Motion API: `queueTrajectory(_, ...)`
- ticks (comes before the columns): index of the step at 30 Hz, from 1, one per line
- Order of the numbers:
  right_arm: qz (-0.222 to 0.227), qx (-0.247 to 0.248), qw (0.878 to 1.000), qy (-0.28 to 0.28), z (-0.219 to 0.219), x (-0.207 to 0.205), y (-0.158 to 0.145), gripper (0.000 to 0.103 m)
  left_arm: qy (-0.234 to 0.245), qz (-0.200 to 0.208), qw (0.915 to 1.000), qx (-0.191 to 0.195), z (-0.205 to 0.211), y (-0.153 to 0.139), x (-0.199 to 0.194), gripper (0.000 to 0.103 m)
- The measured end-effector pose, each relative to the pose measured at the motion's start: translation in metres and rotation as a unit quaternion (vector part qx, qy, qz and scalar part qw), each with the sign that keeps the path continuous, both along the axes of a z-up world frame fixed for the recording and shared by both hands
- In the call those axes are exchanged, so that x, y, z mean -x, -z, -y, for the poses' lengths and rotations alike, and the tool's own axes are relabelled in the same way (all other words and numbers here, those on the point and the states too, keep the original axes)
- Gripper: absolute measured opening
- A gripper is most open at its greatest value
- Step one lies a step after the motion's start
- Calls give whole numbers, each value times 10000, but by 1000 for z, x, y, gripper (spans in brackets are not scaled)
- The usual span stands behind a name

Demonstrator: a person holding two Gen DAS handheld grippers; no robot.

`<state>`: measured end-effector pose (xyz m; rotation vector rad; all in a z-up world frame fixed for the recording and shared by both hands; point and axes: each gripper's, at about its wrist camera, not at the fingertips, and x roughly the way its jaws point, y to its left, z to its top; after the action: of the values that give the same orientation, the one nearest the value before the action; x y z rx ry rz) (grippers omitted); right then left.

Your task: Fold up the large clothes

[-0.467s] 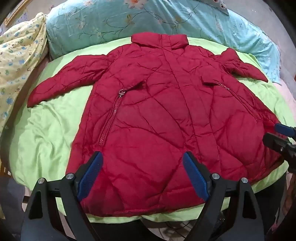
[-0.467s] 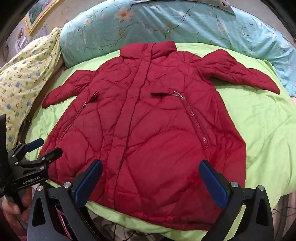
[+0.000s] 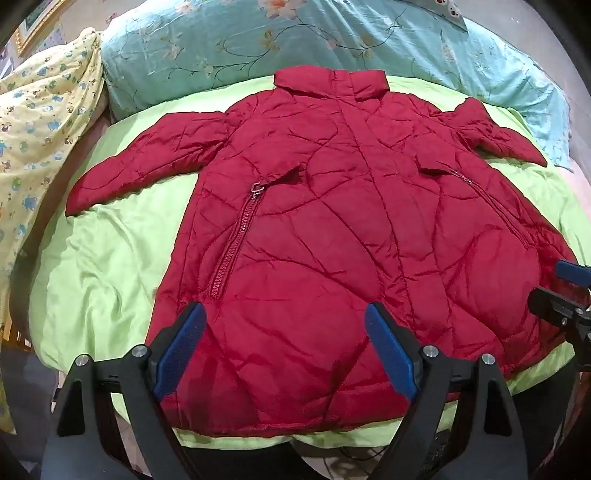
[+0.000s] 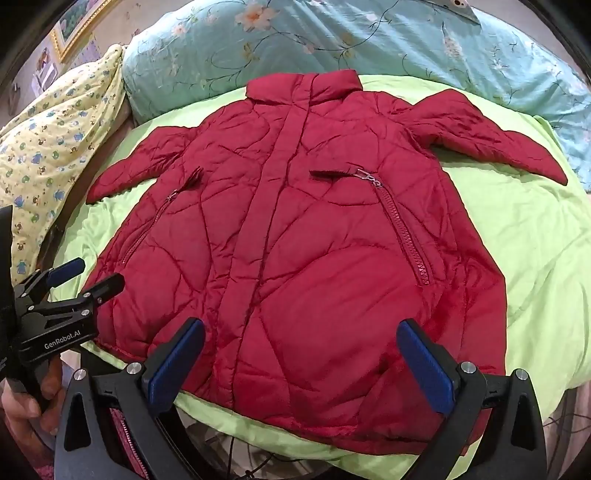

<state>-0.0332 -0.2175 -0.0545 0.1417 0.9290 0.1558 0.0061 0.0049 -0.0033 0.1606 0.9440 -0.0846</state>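
Both tongs released, nothing between the pads. Left tongs [image 3: 284, 350] hang over the hem on one side of the coat [image 3: 332, 240], right tongs [image 4: 301, 360] over the hem on the other.

Coat lies flat, front up, on the green sheet [image 3: 110, 266] of the bed: collar at the far end by the blue pillow [image 3: 258, 37], both sleeves splayed out to the sides, placket closed, pocket zips showing. Yellow printed cloth [image 3: 37, 122] sits off to the side, a picture frame [image 4: 74, 29] on the wall behind.

Change over the last half second: close to none. Coat has not shifted or creased, both tongs sit at about the same spot above the hem, left jaws look the same width.

Read: fold not started. Looks like the lining-up stage before a first grab, likely hem or a sleeve. Padded fabric will probably spring back, so a deep bite seems wise.
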Motion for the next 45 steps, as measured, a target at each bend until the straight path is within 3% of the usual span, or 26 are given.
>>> queueTrajectory(21,-1,336,9993,147,1,-10,-2,103,-133,55,9999,67,-6,2,-8,89)
queueTrajectory(30,99,704,9970,291,3,-12,-4,103,-180,84,9998,11,-6,4,-11,89)
queueTrajectory(45,100,662,9974,263,6,-12,-6,103,-187,107,9998,-20,-8,3,-14,89)
